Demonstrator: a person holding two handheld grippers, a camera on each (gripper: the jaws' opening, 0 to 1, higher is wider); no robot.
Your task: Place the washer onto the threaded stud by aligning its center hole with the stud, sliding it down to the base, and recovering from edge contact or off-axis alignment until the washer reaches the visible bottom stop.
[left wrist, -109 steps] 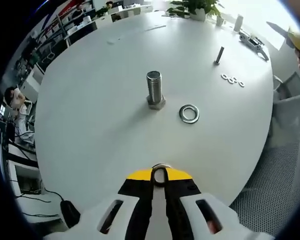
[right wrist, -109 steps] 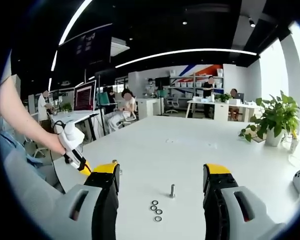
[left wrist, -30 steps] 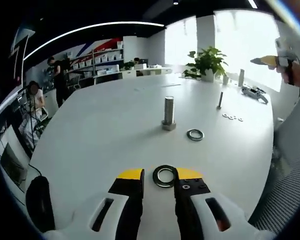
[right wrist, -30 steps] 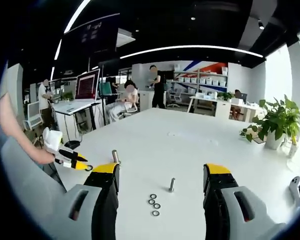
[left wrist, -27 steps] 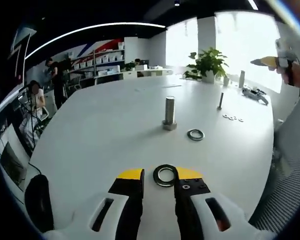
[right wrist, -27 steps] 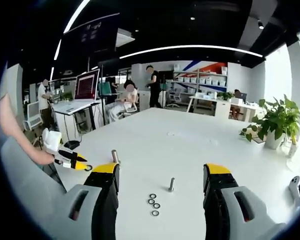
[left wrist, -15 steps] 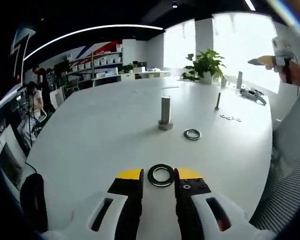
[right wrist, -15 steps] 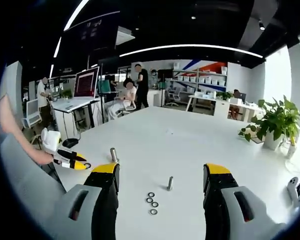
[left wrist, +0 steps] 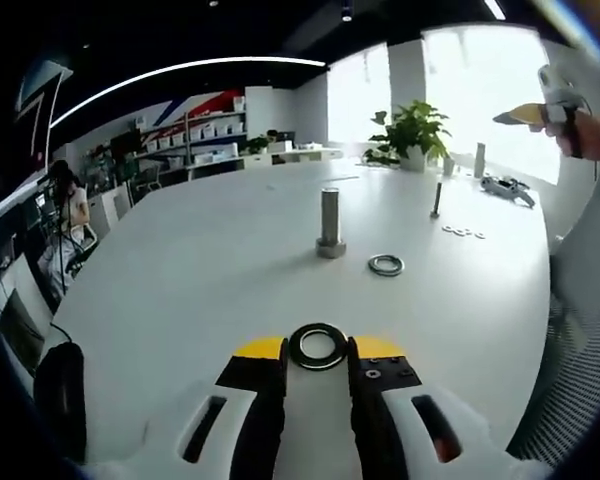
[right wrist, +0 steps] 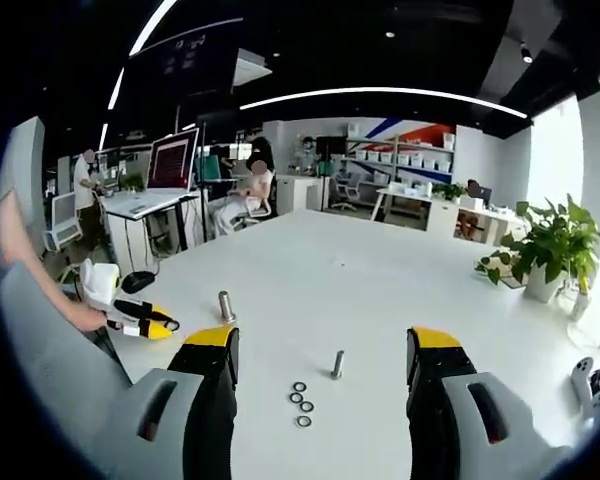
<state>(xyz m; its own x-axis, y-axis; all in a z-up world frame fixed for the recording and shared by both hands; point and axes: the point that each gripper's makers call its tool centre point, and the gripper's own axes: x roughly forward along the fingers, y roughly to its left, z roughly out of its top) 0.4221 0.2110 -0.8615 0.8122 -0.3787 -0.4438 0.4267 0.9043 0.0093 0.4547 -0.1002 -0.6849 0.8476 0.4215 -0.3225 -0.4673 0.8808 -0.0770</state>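
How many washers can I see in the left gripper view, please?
5. One large washer is held in the left hand-held gripper; another large washer lies beside the big bolt; three small washers lie near the thin bolt. More may be hidden.

White table (left wrist: pixel 180 260) carries threaded stud (left wrist: pixel 329 222), washer (left wrist: pixel 386 265), small bolt (right wrist: pixel 337 364).

Setting: open-plan office. Evidence: large white oval desk (right wrist: pixel 380 290); further desks behind it with a monitor (right wrist: pixel 172 160) and seated and standing people (right wrist: pixel 250 190); office chairs; white shelving (right wrist: pixel 405 170) stocked with boxes along the far wall under a red-and-blue wall graphic; black open ceiling with a long curved light strip (right wrist: pixel 380 97); potted plants (right wrist: pixel 550 245) by tall bright windows (left wrist: pixel 480 90); cables on the floor beside the desk.
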